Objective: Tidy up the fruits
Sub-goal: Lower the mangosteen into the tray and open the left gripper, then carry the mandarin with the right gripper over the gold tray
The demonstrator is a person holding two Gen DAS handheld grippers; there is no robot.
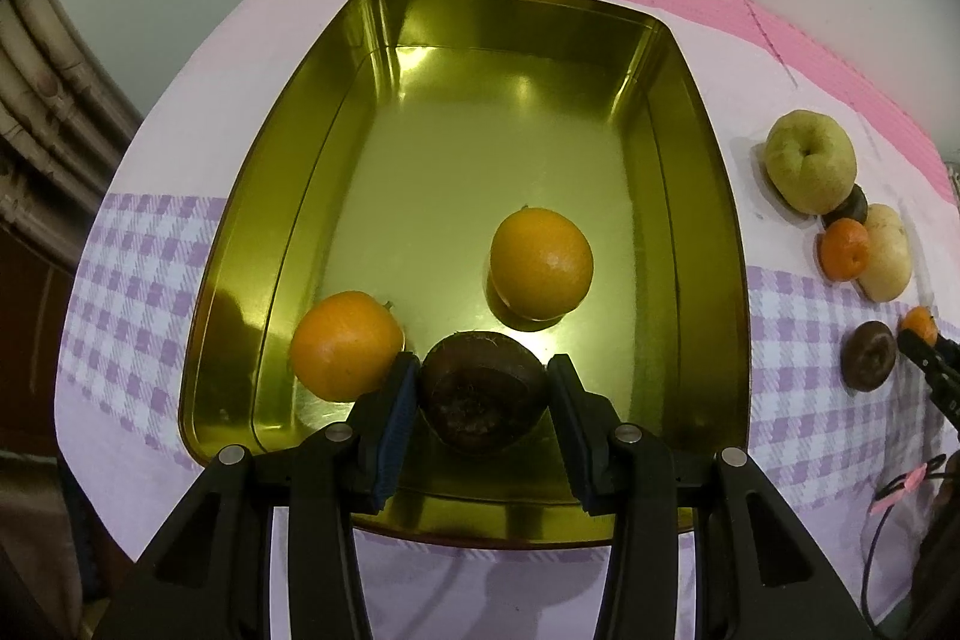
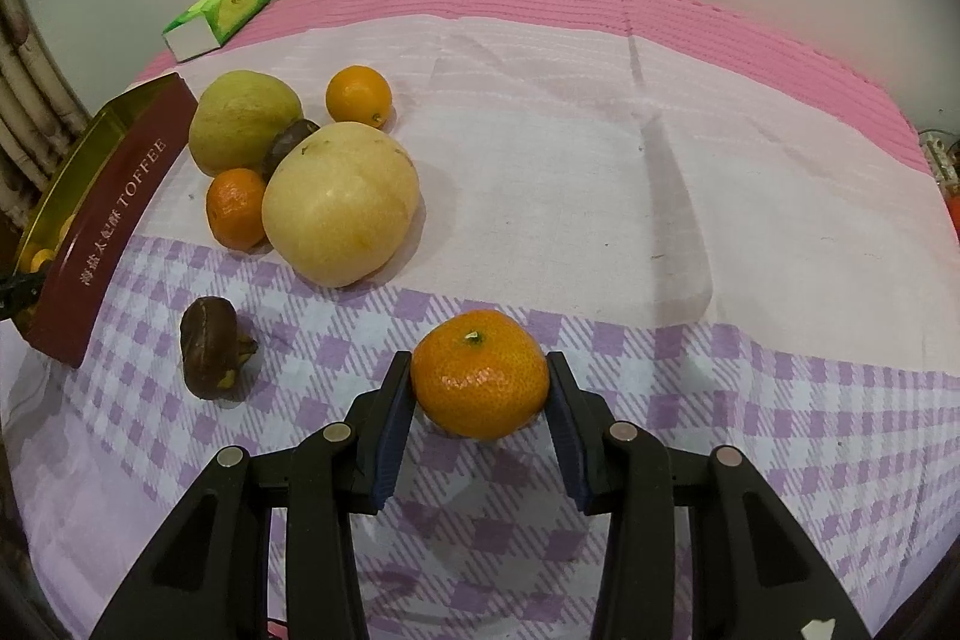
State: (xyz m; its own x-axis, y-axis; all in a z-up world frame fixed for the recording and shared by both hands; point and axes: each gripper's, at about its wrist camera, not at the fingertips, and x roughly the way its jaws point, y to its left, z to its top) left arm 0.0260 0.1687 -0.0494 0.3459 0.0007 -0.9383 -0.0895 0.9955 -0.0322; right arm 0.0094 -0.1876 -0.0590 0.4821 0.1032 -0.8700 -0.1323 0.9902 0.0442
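- Left hand-held gripper (image 1: 482, 382) pinched a dark brown fruit (image 1: 482, 388) between its pads, over the near end of the gold tin (image 1: 708, 196); whether it rested on the floor, could not tell.
- Right hand-held gripper (image 2: 480, 381) pinched a tangerine (image 2: 480, 375) at its sides, on or just above the checked cloth (image 2: 750, 376) of the surface.
- Handling, judged: tangerine light, soft-skinned, bruised by a hard squeeze; hold across the widest part. Brown fruit looked wrinkled and soft, likely fragile.
- Count in the tin: two oranges, one near left (image 1: 347, 345) touching the left pad, one in the middle (image 1: 541, 262).
- Count on the cloth, right wrist view: one green pear (image 2: 243, 119), one pale yellow pear (image 2: 341, 203), two small oranges (image 2: 358, 95) (image 2: 235, 207), two loose brown fruits, one near (image 2: 210, 347), one tucked between the pears (image 2: 291, 142).
- One green box (image 2: 219, 15) stood far left.
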